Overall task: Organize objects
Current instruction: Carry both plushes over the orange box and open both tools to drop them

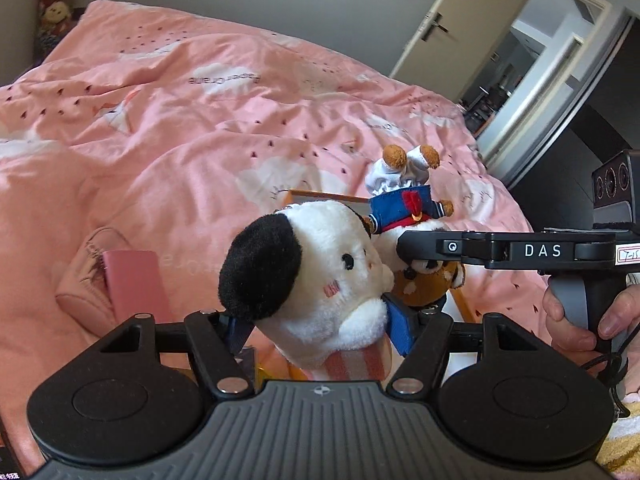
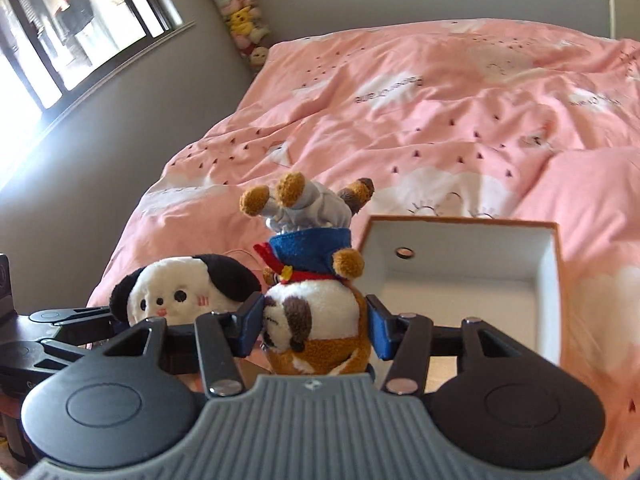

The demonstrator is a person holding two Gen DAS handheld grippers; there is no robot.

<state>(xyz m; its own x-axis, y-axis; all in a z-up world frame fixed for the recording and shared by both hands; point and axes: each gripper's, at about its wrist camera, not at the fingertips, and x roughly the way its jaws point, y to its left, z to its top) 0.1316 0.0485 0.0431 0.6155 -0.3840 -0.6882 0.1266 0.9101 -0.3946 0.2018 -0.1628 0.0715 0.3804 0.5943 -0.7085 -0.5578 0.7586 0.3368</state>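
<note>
1. Nearest us, left gripper (image 1: 316,316) is clamped on one white plush (image 1: 320,276) with black ears, pads pressed into its sides, held above the bed.
2. Right gripper (image 2: 316,330) is clamped on one brown-and-white dog plush (image 2: 316,320) in a blue sailor top; it hangs head down, feet up.
3. We count two plush toys in hand, one per gripper, side by side and close to touching in the left wrist view.
4. One open box (image 2: 548,280), orange rim and white inside, sits on the bed just past the dog plush. What we see of its inside holds nothing.
5. One pink pouch (image 1: 86,280) lies on the quilt (image 1: 200,120) left of the white plush, with one pink flat case (image 1: 136,284) on it.
6. One hand (image 1: 580,320) shows on the right gripper's handle.
7. More plush toys (image 2: 244,20) are stacked in the corner by the headboard; too small to count.
</note>
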